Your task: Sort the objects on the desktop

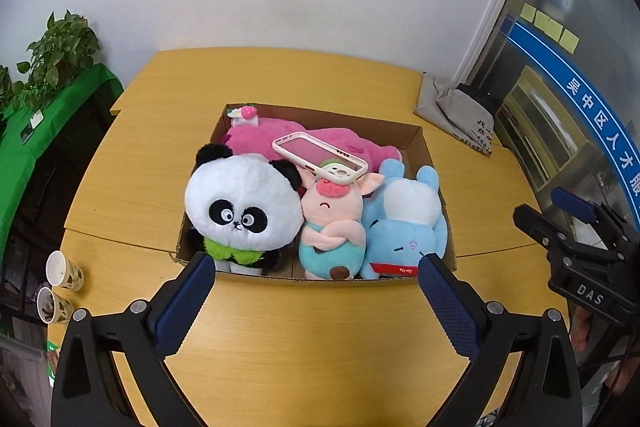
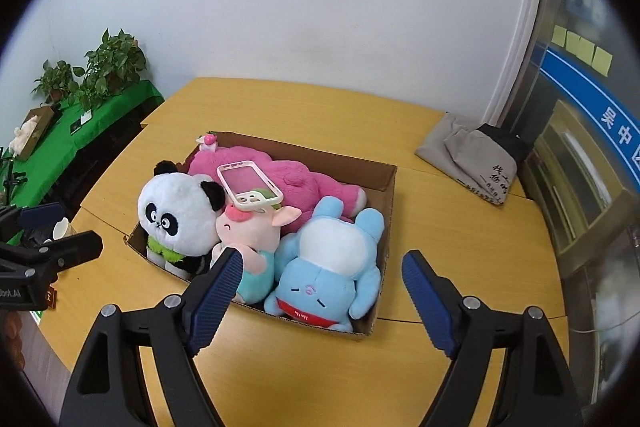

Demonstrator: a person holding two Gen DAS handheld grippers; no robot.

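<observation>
A cardboard box (image 1: pixel 412 135) (image 2: pixel 382 175) on the yellow table holds a panda plush (image 1: pixel 240 205) (image 2: pixel 176 213), a pink pig plush (image 1: pixel 332 223) (image 2: pixel 252 231), a blue plush (image 1: pixel 404 223) (image 2: pixel 332 267) and a magenta plush (image 1: pixel 280 137) (image 2: pixel 296 179). A white phone case (image 1: pixel 320 157) (image 2: pixel 250 185) lies on top of the pig's head. A strawberry hair clip (image 1: pixel 242 113) (image 2: pixel 208 141) sits at the box's far left corner. My left gripper (image 1: pixel 316 267) is open and empty just in front of the box. My right gripper (image 2: pixel 322 267) is open and empty above the box's near right part.
A grey cloth bag (image 1: pixel 456 107) (image 2: pixel 468 151) lies at the table's far right. Two paper cups (image 1: pixel 60 283) stand at the left edge. A green-covered side table (image 2: pixel 60 135) with potted plants (image 1: pixel 60 51) is on the left. A glass door is on the right.
</observation>
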